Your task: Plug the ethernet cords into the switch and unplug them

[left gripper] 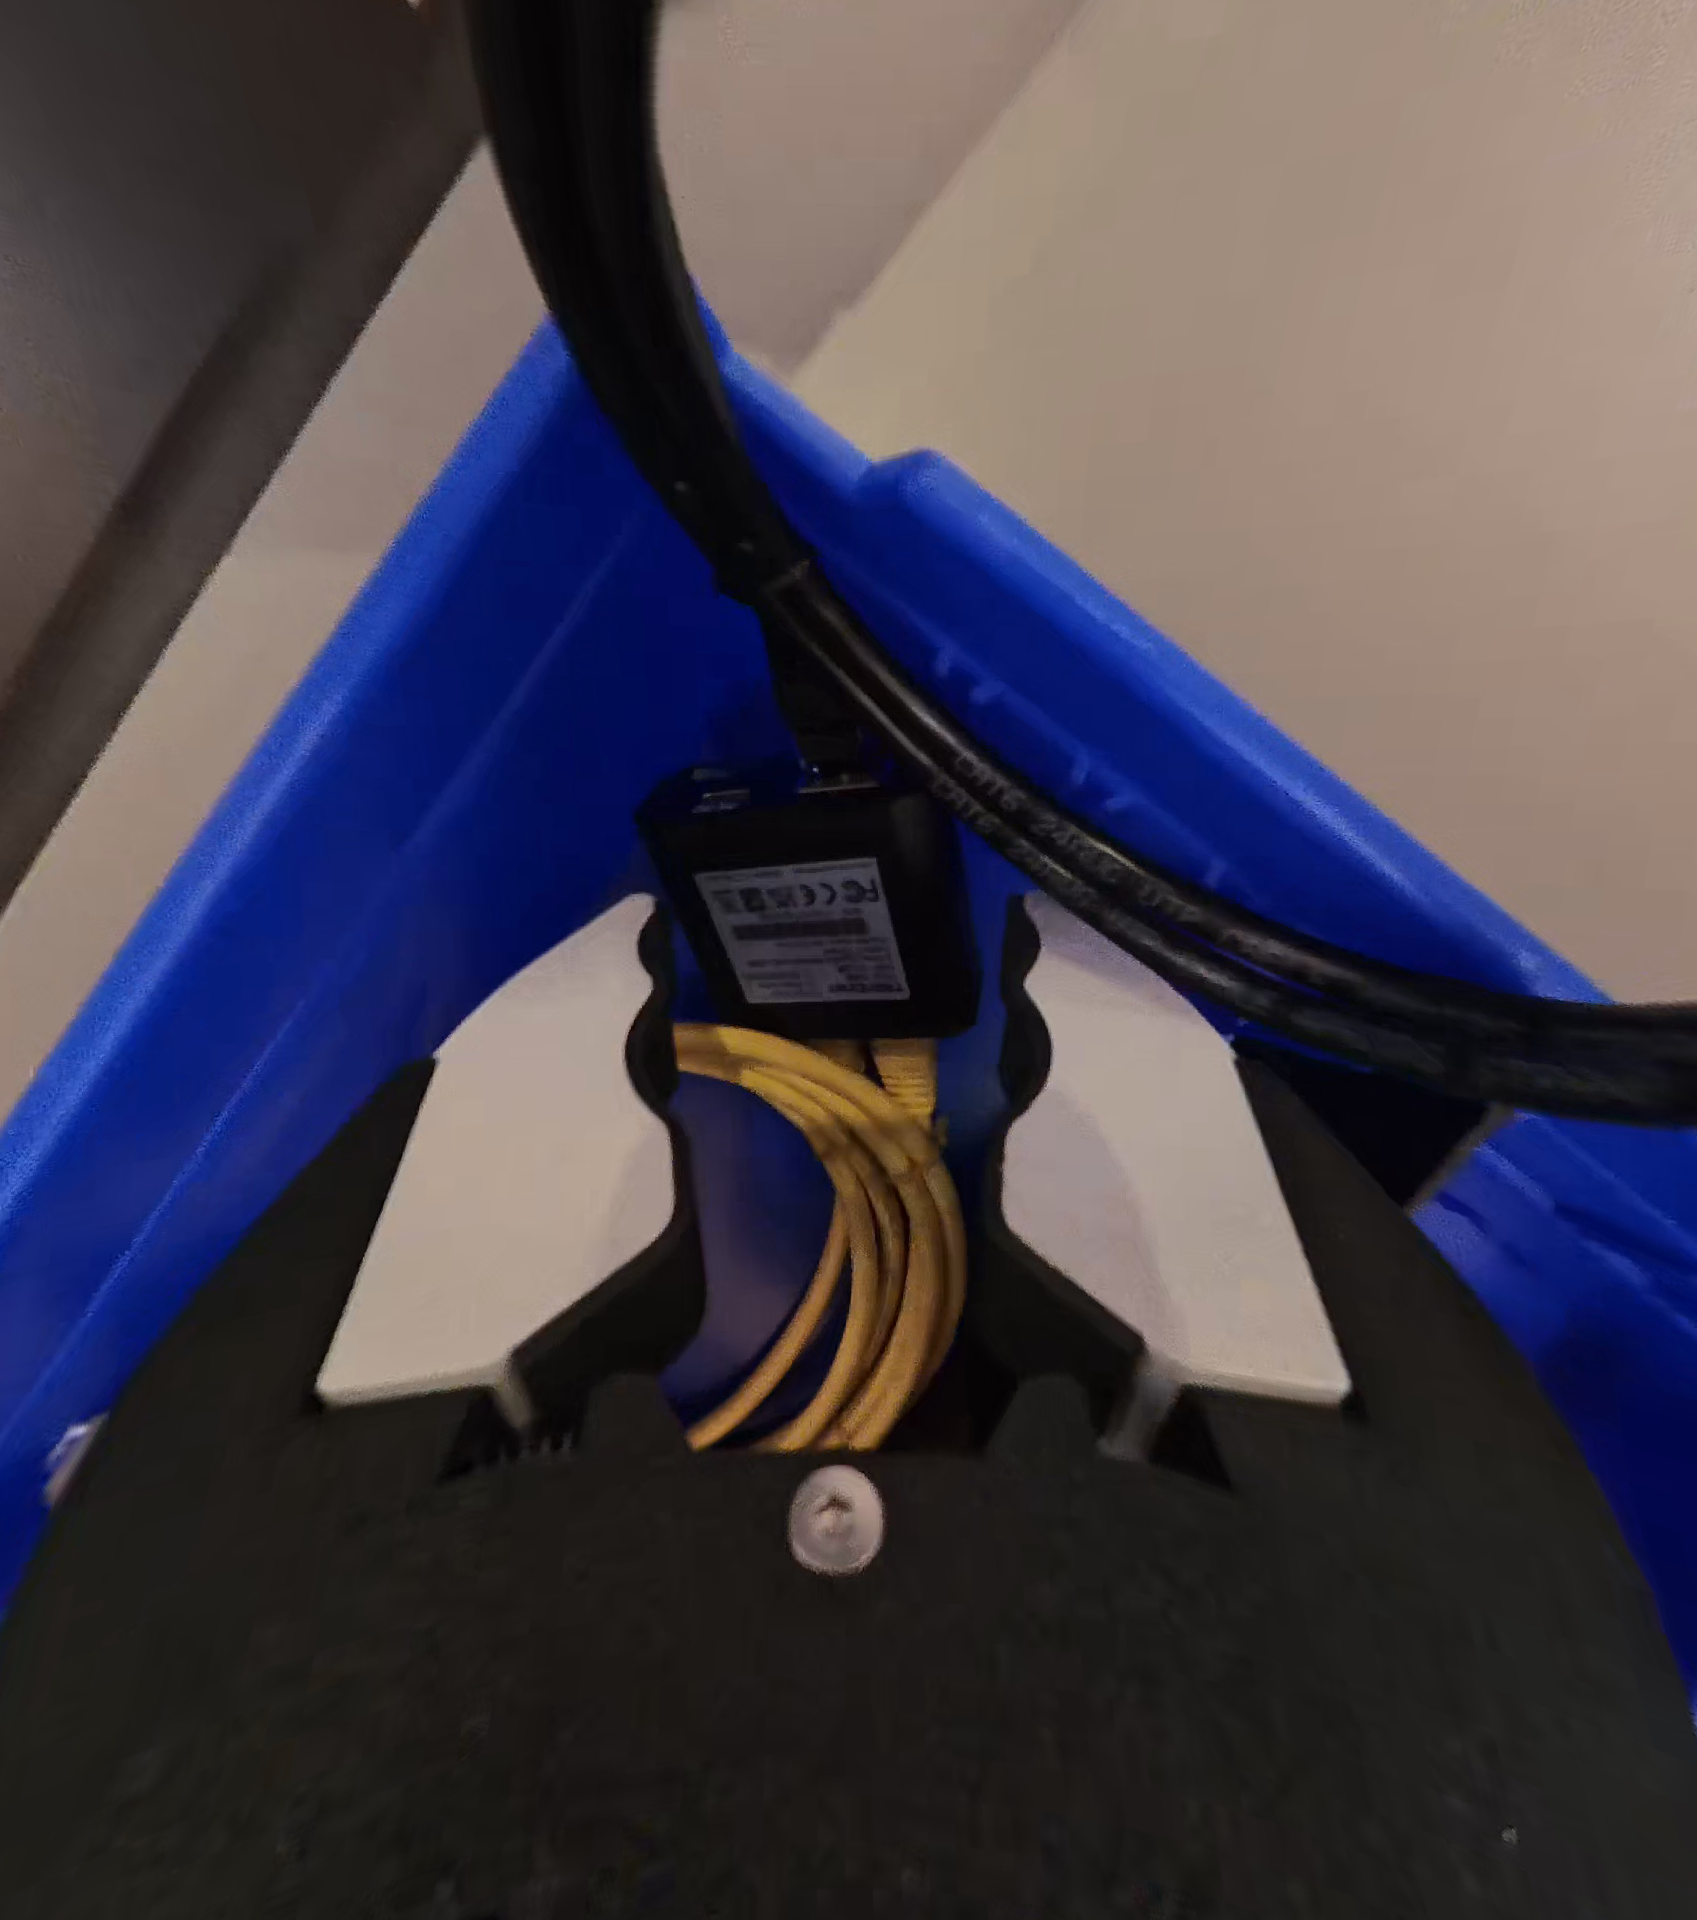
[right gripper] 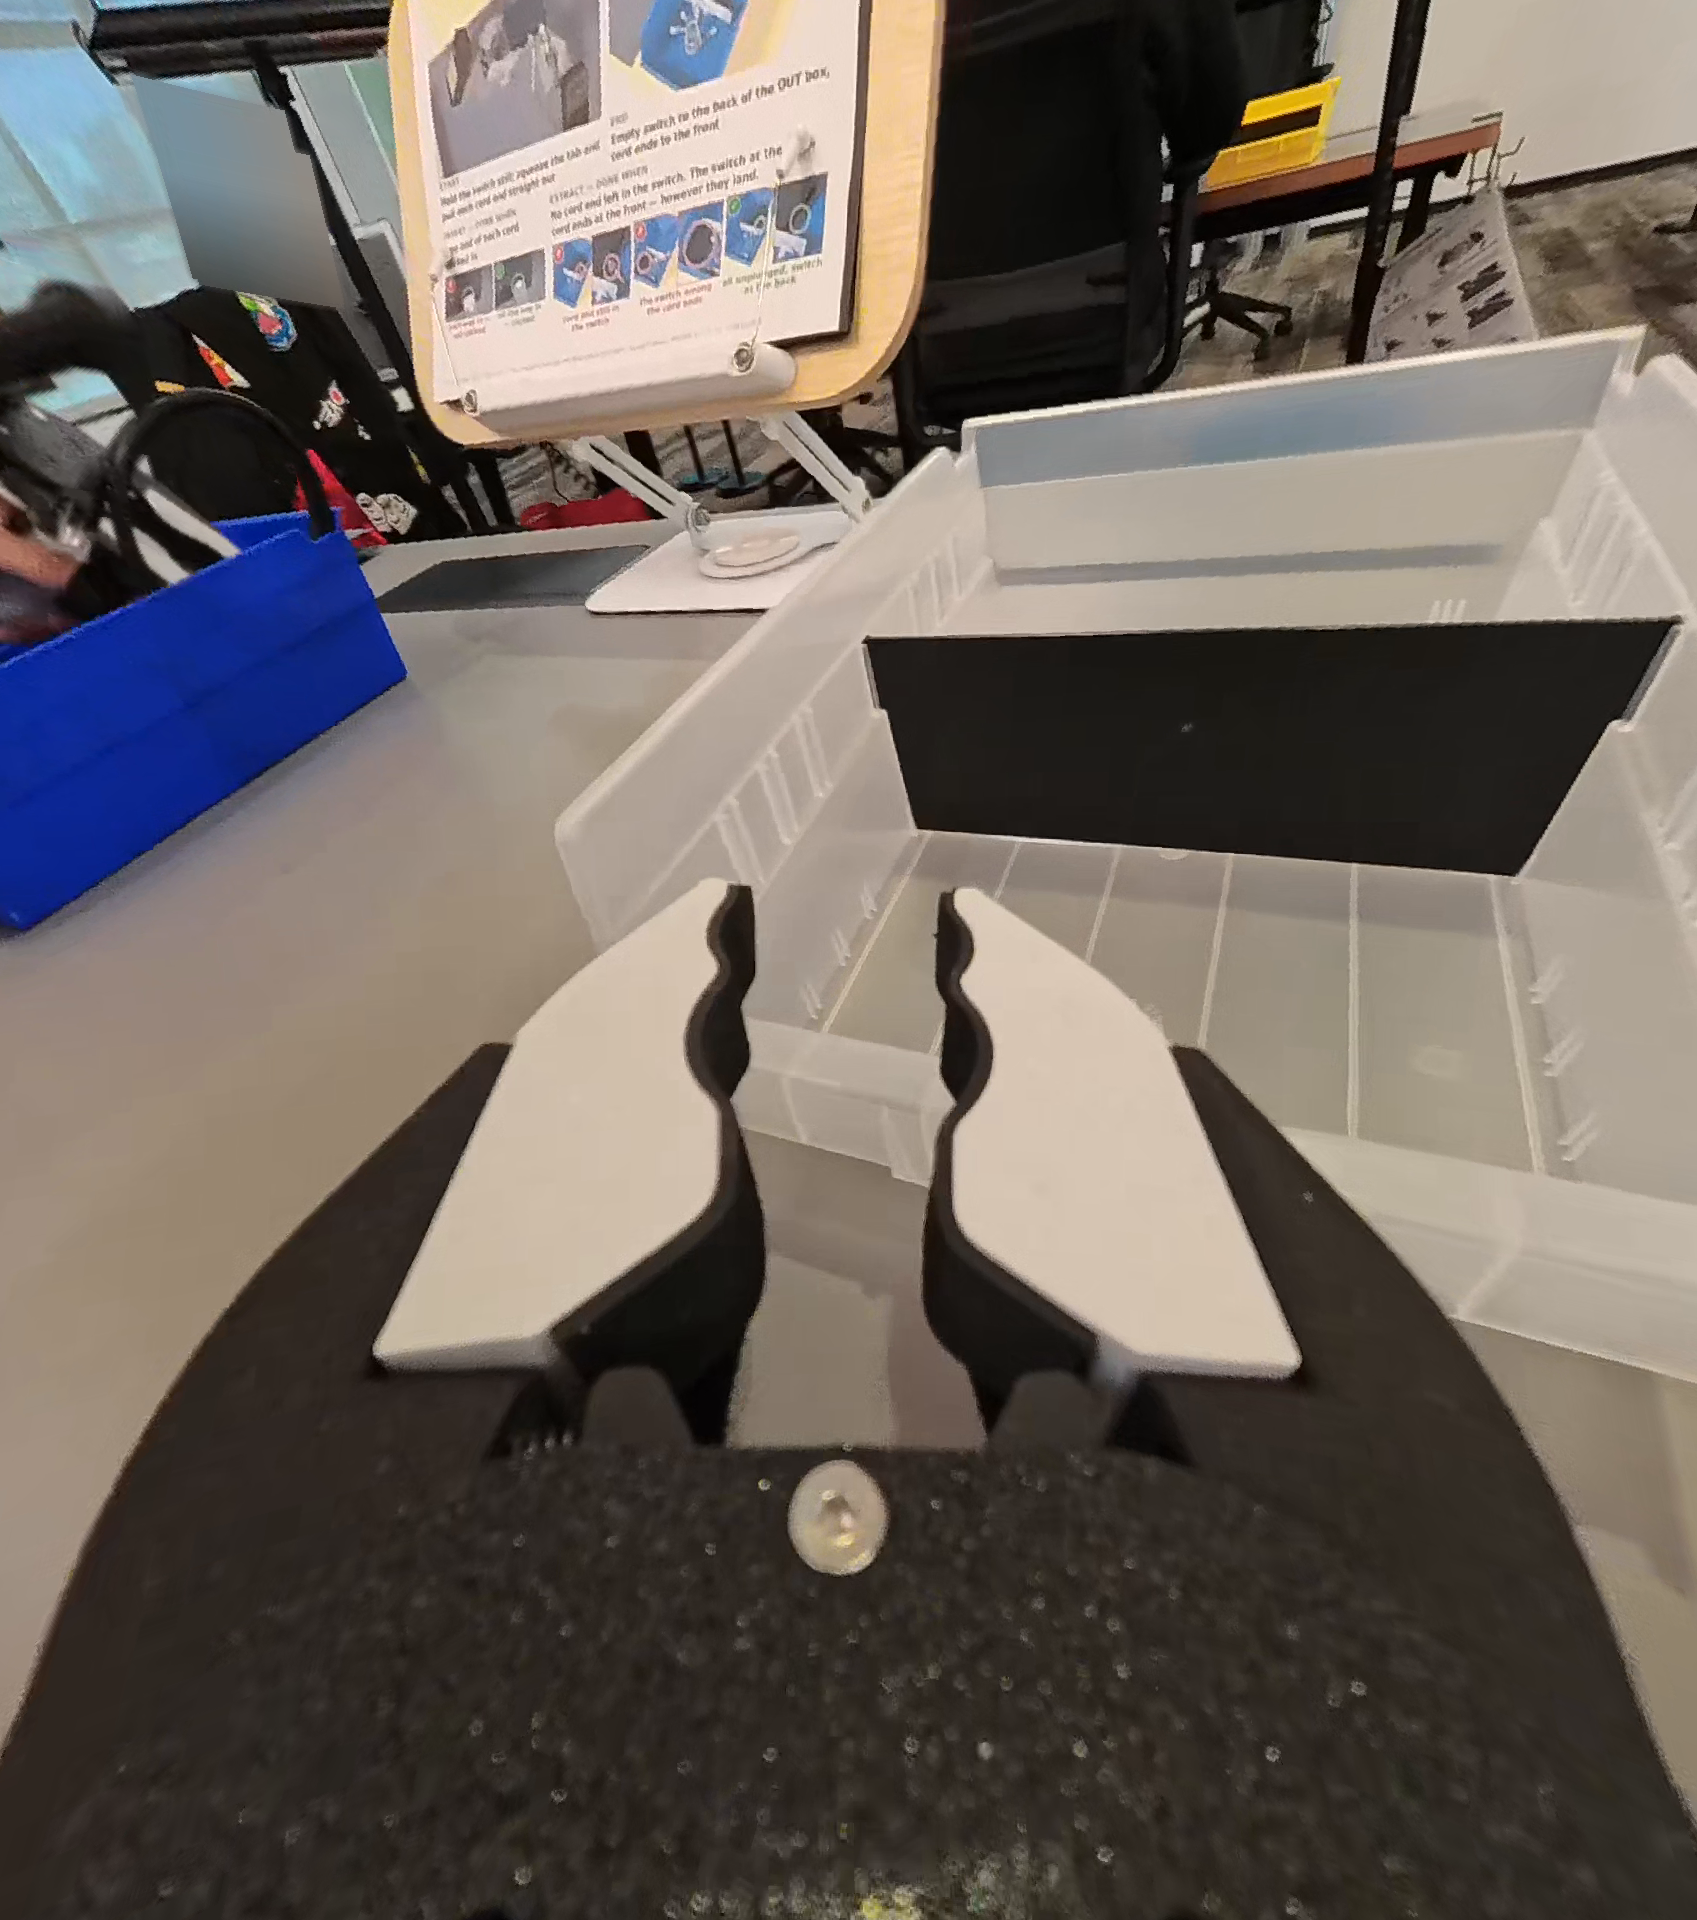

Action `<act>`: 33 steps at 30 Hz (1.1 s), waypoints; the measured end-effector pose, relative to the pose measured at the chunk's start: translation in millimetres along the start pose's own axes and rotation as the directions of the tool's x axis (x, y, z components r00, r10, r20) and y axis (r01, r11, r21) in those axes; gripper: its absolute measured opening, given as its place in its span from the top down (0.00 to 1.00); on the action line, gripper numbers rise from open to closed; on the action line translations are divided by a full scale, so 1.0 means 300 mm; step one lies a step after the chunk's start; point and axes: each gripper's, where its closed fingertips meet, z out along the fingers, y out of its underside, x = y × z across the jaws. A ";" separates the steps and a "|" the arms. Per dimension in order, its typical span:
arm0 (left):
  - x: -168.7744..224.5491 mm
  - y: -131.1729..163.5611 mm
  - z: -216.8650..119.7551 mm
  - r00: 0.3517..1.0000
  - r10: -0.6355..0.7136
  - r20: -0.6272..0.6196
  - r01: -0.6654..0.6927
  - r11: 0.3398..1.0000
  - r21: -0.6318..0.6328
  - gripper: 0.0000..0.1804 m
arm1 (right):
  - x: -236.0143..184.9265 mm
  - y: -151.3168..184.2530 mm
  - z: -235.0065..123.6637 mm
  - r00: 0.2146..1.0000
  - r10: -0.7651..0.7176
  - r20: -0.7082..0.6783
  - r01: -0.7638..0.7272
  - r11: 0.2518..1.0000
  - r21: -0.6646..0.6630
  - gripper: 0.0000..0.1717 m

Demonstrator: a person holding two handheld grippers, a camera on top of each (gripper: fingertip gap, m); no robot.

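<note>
The switch sits between the left claw's wide-open tips, not squeezed. Right claw is part open, holding nothing, over the clear bin.

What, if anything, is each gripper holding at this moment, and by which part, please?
Nothing is held. The left gripper stands open around the black switch, pads apart from it; the right gripper is open and bare.

Switch between open claw
</note>
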 end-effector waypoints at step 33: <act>0.411 -0.476 -0.753 0.970 -0.125 0.208 -0.077 0.653 0.753 0.63 | -0.715 -0.295 0.342 0.798 -0.478 0.368 0.456 0.877 0.151 0.69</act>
